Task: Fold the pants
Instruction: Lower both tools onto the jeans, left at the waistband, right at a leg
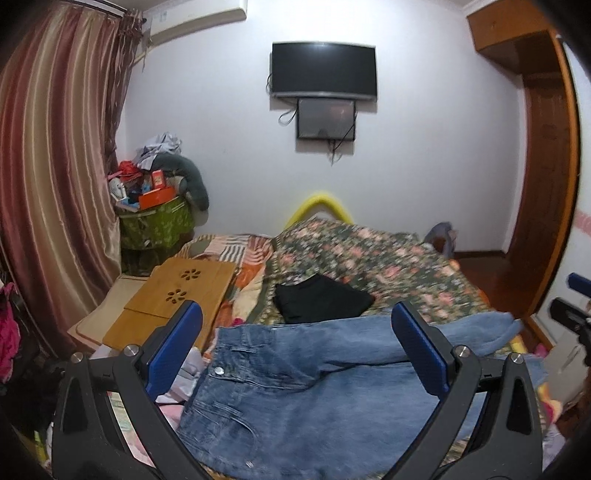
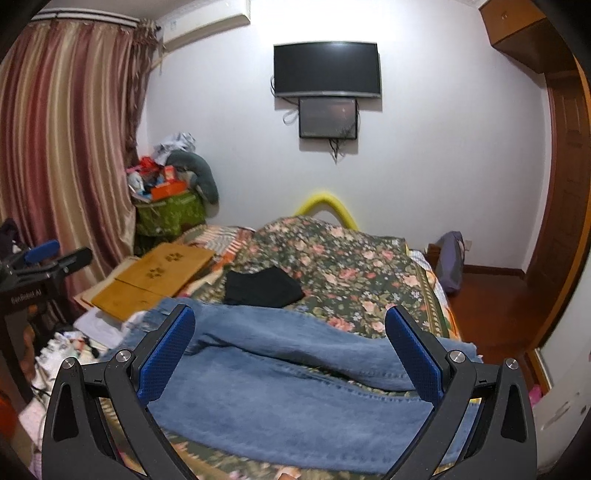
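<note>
Faded blue denim jeans (image 1: pixel 295 384) lie across the near end of the floral-quilted bed (image 1: pixel 388 266), waistband left, legs running right. My left gripper (image 1: pixel 297 343) and right gripper (image 2: pixel 290 345): jaws wide, nothing held, poised above. Fold prob. not begun; next needs grips on waistband & hems. Near jeans edge cut off.

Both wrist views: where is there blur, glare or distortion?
Left wrist view: the floral bedspread is smeared by motion blur, the curtain bows from fisheye distortion, the jeans are fairly sharp. Right wrist view: the jeans look soft, glare whitens the wall near the top, dark vignette fills the corners.
</note>
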Action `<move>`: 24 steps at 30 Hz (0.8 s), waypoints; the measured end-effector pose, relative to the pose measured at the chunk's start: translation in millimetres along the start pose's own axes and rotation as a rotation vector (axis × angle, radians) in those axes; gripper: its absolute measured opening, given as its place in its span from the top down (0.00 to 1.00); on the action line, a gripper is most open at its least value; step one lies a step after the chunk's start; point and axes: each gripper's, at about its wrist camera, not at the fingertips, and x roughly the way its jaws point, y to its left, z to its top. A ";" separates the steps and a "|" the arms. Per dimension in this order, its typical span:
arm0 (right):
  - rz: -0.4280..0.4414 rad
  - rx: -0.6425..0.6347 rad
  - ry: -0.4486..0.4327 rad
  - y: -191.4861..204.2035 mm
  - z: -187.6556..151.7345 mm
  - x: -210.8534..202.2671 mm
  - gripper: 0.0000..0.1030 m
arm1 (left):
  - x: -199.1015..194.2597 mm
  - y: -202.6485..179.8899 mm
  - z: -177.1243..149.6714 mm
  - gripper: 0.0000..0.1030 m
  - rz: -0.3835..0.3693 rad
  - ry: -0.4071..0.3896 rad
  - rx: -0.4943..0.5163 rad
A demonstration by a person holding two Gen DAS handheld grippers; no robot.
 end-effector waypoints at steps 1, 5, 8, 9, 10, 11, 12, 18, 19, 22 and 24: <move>-0.006 -0.004 0.007 -1.8 -0.4 5.6 0.01 | 12.1 3.5 0.7 0.00 0.014 0.010 0.002; -0.019 -0.030 0.049 -16.5 -3.0 43.5 0.01 | 63.7 24.8 4.6 0.00 0.060 0.050 -0.017; -0.033 -0.048 0.090 -26.3 -6.7 69.8 0.01 | 106.3 46.1 7.0 0.00 0.100 0.073 -0.021; -0.034 -0.053 0.111 -30.1 -8.5 81.6 0.01 | 118.4 50.5 8.4 0.00 0.111 0.079 -0.020; -0.033 -0.055 0.123 -31.8 -9.0 89.7 0.01 | 131.1 56.9 7.9 0.00 0.121 0.088 -0.021; -0.032 -0.056 0.142 -34.8 -10.8 100.5 0.01 | 149.5 66.0 6.0 0.00 0.130 0.109 -0.026; -0.029 -0.056 0.162 -37.6 -13.0 111.1 0.01 | 158.7 69.9 3.5 0.00 0.135 0.120 -0.029; 0.010 -0.057 0.281 -56.8 -24.6 175.9 0.02 | 243.5 109.7 -26.2 0.20 0.161 0.275 -0.066; 0.018 -0.055 0.295 -60.6 -26.3 187.7 0.03 | 260.0 115.0 -32.7 0.22 0.162 0.316 -0.065; 0.034 -0.049 0.339 -68.4 -33.8 214.3 0.09 | 297.4 130.3 -53.9 0.32 0.183 0.410 -0.086; 0.059 -0.042 0.374 -74.5 -37.8 234.3 0.12 | 321.3 140.9 -68.2 0.38 0.183 0.471 -0.111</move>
